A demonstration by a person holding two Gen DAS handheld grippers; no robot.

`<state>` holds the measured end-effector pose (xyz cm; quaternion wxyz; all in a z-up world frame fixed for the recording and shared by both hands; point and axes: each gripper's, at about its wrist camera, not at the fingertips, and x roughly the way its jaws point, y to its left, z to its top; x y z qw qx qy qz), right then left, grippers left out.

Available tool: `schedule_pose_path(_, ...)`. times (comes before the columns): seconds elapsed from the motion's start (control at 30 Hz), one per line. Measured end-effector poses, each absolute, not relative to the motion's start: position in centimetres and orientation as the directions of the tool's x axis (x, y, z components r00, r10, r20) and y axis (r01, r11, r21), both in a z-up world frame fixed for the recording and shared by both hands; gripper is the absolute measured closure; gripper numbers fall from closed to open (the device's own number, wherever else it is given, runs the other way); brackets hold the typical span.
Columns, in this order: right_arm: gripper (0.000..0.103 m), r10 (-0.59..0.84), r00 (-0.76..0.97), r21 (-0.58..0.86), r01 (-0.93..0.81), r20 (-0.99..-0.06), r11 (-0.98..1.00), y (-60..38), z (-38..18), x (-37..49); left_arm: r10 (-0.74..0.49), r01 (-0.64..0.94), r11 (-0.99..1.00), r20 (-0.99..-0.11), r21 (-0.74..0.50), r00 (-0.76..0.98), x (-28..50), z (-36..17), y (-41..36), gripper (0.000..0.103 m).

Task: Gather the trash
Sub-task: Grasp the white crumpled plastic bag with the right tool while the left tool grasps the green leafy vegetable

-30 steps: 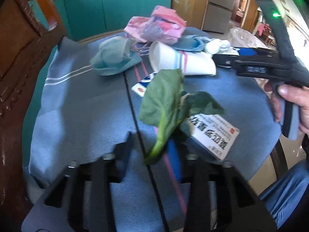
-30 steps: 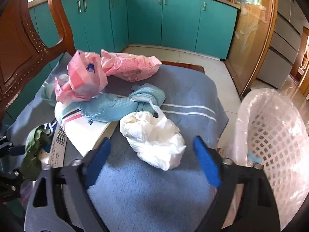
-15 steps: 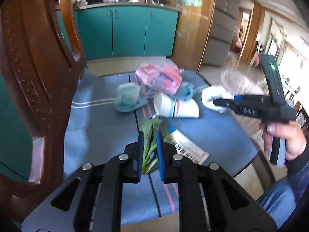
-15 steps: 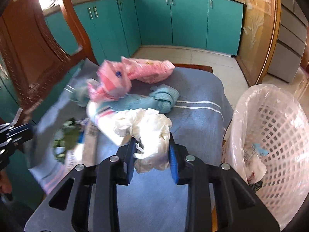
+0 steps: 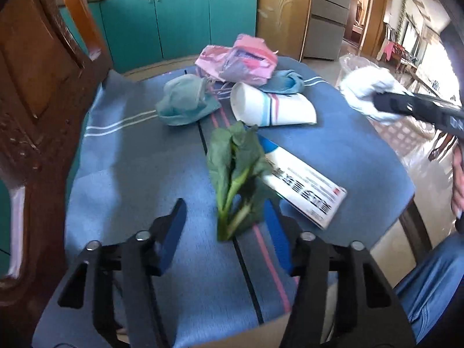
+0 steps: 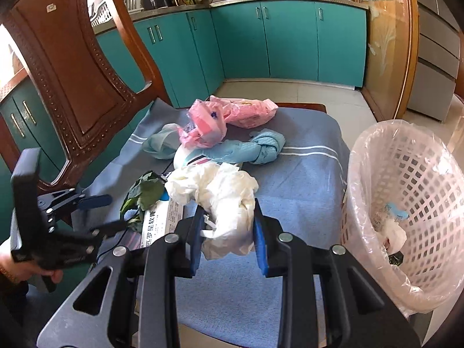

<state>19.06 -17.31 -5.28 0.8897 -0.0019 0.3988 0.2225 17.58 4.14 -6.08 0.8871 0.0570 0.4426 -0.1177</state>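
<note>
My right gripper (image 6: 229,232) is shut on a crumpled white plastic bag (image 6: 220,191), held above the blue cloth; the bag also shows in the left wrist view (image 5: 368,92). My left gripper (image 5: 226,226) is open, its jaws wide apart on either side of a green leafy vegetable (image 5: 237,174) that lies on the cloth, partly over a white printed box (image 5: 307,188). The leaf (image 6: 145,194) and left gripper (image 6: 101,214) show in the right wrist view too. A white paper cup (image 5: 272,107) lies on its side behind.
A white lattice bin (image 6: 406,203) lined with clear plastic stands right of the seat, holding some trash. Pink bags (image 5: 240,61), a teal cloth (image 5: 185,104) and a light blue knotted cloth (image 6: 261,148) lie at the back. A carved wooden chair back (image 5: 32,87) rises on the left.
My left gripper was shut on the leaf stem half a second ago and is now open, the leaf lying on the cloth. My right gripper has lifted the white bag toward the bin side.
</note>
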Motion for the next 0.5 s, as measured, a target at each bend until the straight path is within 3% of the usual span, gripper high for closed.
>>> schedule_pose_path(0.03, 0.073, 0.394, 0.582, 0.172, -0.400, -0.711, 0.900, -17.2, -5.3, 19.0, -0.165, 0.262, 0.965, -0.807, -0.013, 0.566, 18.0, -6.5, 4.2, 0.063)
schedule_pose_path(0.1, 0.073, 0.392, 0.583, 0.166, -0.402, -0.711, 0.900, -17.2, -5.3, 18.9, -0.173, 0.272, 0.962, -0.817, -0.021, 0.550, 18.2, -7.0, 4.1, 0.091)
schedule_pose_path(0.33, 0.073, 0.400, 0.603, 0.182, -0.391, -0.690, 0.902, -18.1, -4.6, 18.7, -0.244, 0.300, 0.952, -0.744, -0.061, 0.622, 16.5, -3.7, 4.0, 0.092)
schedule_pose_path(0.5, 0.073, 0.412, 0.614, 0.193, -0.391, -0.673, 0.900, -18.6, -4.2, 17.9, -0.284, 0.258, 0.957, -0.638, -0.136, 0.715, 14.8, -0.2, 5.7, 0.092)
